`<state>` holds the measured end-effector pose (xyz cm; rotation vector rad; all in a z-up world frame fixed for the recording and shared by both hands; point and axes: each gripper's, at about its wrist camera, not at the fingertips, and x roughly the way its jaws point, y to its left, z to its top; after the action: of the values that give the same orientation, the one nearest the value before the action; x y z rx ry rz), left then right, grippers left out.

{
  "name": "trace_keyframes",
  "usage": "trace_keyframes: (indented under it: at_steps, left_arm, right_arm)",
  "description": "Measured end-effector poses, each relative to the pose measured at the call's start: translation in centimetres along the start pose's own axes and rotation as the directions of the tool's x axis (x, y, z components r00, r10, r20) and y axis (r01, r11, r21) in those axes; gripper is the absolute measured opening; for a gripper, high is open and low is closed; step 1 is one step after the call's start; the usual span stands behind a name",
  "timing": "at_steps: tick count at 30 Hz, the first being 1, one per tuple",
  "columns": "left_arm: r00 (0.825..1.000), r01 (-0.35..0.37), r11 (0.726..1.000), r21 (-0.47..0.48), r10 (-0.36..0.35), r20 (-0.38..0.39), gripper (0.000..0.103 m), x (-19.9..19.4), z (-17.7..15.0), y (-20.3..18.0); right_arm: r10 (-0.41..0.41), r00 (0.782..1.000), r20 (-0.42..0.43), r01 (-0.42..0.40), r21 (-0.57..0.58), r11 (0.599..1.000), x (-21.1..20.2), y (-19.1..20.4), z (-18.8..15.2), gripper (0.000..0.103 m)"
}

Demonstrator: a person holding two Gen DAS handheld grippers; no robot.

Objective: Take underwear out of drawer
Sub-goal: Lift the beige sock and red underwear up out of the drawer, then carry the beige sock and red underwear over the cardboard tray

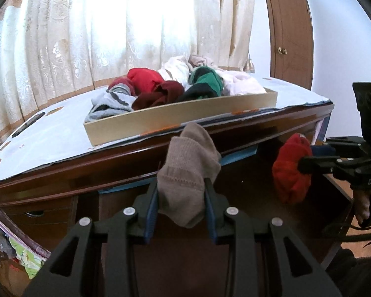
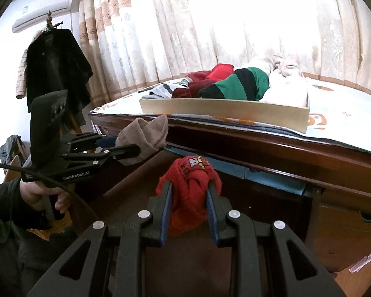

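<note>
Left gripper (image 1: 183, 193) is clamping a beige sock (image 1: 189, 170), pads pressing in on both sides, and it's hanging in front of the dresser (image 1: 235, 136). Right gripper (image 2: 189, 198) is squeezing a red bundle (image 2: 189, 193) the same way — only its own camera is showing the little pixel pattern on top. The left view is catching that bundle from the side, plus a door (image 1: 289, 24) at the far right. The right view is picking up the hand (image 2: 44, 195) on the left gripper's handle, a black coat (image 2: 57, 66) hanging up and an AC unit (image 2: 42, 10). Both are showing the box (image 1: 180, 121) on top — it's piled with red, maroon, green-and-black, grey and pale clothes.
</note>
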<state>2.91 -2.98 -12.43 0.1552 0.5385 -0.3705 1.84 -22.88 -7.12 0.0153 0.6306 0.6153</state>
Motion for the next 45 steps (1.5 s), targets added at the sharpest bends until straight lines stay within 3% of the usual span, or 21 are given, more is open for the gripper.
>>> trace_keyframes:
  at_steps: [19, 35, 45]
  left_arm:
    - [0.996, -0.01, 0.999, -0.044, 0.014, 0.089, 0.032, -1.8, 1.0, 0.7]
    - [0.986, -0.043, 0.999, -0.012, 0.045, 0.163, 0.032, -3.4, 4.4, 1.2]
    - [0.984, -0.055, 0.998, 0.007, 0.052, 0.169, 0.032, -3.0, 6.9, 1.9]
  right_arm:
    - [0.006, 0.996, 0.093, -0.006, 0.004, 1.0, -1.8, -0.1, 0.9, 0.028]
    - [-0.026, 0.987, 0.161, 0.038, -0.068, 0.997, -3.4, 0.4, 5.2, 0.028]
    - [-0.026, 0.983, 0.183, 0.039, -0.064, 0.997, -3.6, 0.3, 7.5, 0.028]
